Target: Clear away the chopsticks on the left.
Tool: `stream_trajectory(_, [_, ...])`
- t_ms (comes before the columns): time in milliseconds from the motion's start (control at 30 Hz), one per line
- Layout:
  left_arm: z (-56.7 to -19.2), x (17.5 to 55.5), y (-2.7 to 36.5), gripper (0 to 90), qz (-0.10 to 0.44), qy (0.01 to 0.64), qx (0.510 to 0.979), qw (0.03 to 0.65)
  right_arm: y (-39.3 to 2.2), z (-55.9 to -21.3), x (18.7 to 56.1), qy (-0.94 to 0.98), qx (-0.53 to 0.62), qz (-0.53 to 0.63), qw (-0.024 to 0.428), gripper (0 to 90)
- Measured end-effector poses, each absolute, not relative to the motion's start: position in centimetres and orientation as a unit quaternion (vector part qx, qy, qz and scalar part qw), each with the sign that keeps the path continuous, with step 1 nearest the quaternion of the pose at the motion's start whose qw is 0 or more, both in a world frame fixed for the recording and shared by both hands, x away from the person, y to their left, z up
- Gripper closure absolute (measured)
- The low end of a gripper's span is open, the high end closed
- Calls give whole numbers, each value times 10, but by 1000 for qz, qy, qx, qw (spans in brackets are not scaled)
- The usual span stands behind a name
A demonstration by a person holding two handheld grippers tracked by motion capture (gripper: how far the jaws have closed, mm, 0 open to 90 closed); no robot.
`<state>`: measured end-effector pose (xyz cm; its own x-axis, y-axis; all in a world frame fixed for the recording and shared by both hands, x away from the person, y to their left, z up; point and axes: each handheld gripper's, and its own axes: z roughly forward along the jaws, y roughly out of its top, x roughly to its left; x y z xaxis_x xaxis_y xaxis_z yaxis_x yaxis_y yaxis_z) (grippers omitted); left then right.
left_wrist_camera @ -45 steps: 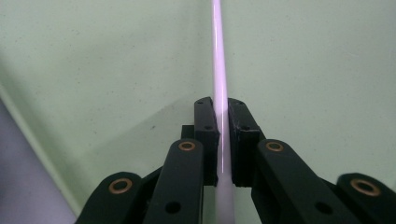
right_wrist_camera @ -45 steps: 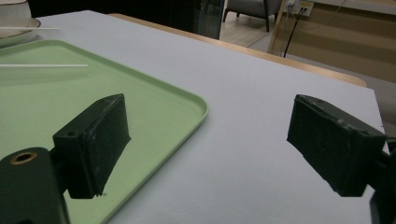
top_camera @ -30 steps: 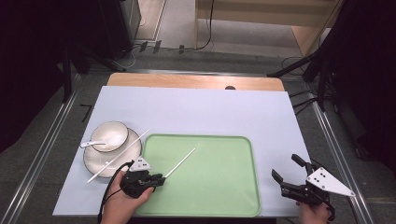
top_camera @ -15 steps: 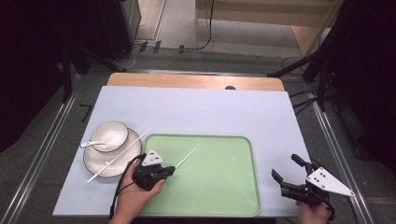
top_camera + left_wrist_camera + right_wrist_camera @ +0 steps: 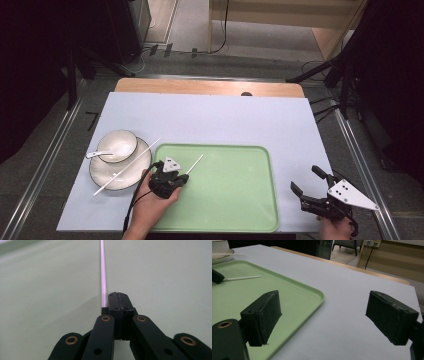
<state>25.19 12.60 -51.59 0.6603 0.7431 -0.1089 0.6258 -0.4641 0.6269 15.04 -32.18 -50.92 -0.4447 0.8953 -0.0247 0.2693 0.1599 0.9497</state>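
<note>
A white chopstick (image 5: 196, 163) lies at a slant on the left part of the green tray (image 5: 230, 200). My left gripper (image 5: 182, 177) sits low on the tray at the chopstick's near end, held in a hand. In the left gripper view its jaws (image 5: 117, 293) are shut, pad against pad. The chopstick (image 5: 102, 270) runs out from beside and under the left jaw, off the seam between the pads. My right gripper (image 5: 305, 177) rests off the tray's right edge over the white table, open with nothing between its pads (image 5: 262, 315).
Left of the tray stands a white plate (image 5: 107, 175) with a bowl (image 5: 119, 144) on it, a spoon (image 5: 95, 154) at the bowl's rim and a second chopstick (image 5: 127, 167) across the plate. The tray's rim (image 5: 294, 295) lies close to the right gripper.
The left hand and gripper have slid to the right onto the tray, up to the chopstick's near end. The chopstick's far tip has shifted slightly left. The right gripper has kept still.
</note>
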Motion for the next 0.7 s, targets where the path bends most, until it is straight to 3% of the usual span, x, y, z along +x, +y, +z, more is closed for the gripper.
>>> stream_trajectory(700, [-512,254,173,900,121,465,821,308,-322,-509,150,692,419,494,317,128])
